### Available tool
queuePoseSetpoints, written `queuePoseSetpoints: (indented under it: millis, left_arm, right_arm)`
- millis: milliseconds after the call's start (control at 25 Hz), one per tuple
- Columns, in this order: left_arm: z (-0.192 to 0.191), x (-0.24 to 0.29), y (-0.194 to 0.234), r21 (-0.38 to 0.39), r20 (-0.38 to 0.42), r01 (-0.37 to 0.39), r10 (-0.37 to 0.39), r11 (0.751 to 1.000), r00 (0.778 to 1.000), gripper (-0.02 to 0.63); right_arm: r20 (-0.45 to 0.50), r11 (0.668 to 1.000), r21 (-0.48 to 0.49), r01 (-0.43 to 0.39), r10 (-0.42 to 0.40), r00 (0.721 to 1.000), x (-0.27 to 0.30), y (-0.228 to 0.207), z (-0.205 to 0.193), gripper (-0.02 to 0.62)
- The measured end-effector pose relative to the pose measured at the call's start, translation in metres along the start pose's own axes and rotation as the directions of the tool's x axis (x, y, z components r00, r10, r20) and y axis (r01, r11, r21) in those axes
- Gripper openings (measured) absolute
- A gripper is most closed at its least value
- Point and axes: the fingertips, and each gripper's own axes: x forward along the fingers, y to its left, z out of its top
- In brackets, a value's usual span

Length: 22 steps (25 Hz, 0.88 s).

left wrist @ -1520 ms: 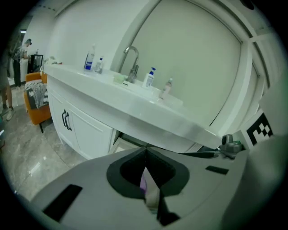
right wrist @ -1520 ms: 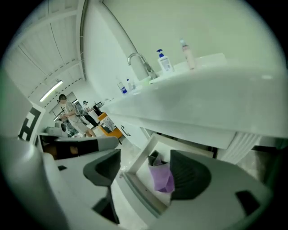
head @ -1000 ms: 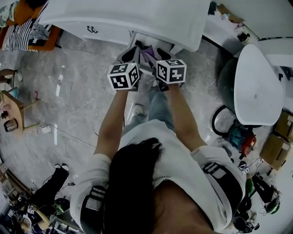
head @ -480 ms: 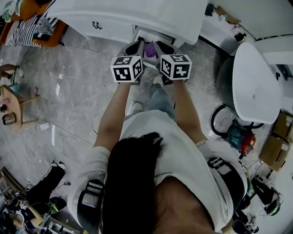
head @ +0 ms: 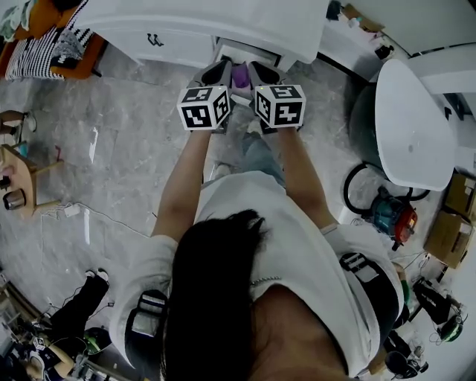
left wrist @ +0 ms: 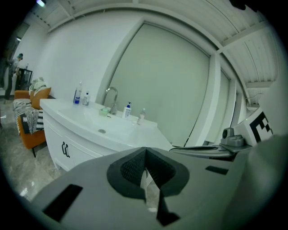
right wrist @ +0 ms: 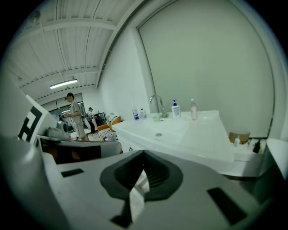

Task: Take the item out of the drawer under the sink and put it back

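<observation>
Well, from above the person's head, both arms reach forward to the top middle of the frame, where the drawer (head: 249,50) stands pulled out under the white counter (head: 208,22). A purple item (head: 239,74) sits at the drawer's open front. I can't tell whether it rests inside or is already lifted clear. The left hand-held gripper (head: 214,78) and the right hand-held gripper (head: 265,77) flank it closely, one on each side. My guess is that they work as a pair because the thing looks soft and loose.

In the left gripper view, the left hand-held gripper (left wrist: 145,173) has its jaws pressed together, with only a pale sliver showing beneath them and nothing purple. It looks up across the counter (left wrist: 90,119) towards the faucet (left wrist: 111,95) at centre left, not down into the drawer.

In the right gripper view, the right hand-held gripper (right wrist: 143,173) is clamped tight too. A pale strip shows in the gap below, and I can't say whether that is a thin edge of the item or just background. Bottles (right wrist: 175,109) line the counter (right wrist: 198,134) at centre right.
</observation>
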Motion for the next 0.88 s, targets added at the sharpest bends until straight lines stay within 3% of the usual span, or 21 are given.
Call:
queuePoseSetpoints:
  millis: [880]
  left_arm:
    - [-0.012,0.019,0.011,-0.010,-0.033,-0.013,0.012,1.000,0.999,0.003]
  right_arm:
    - [-0.047,1.000,0.023,-0.007,0.009,0.999,0.018,0.000,-0.013,0.015]
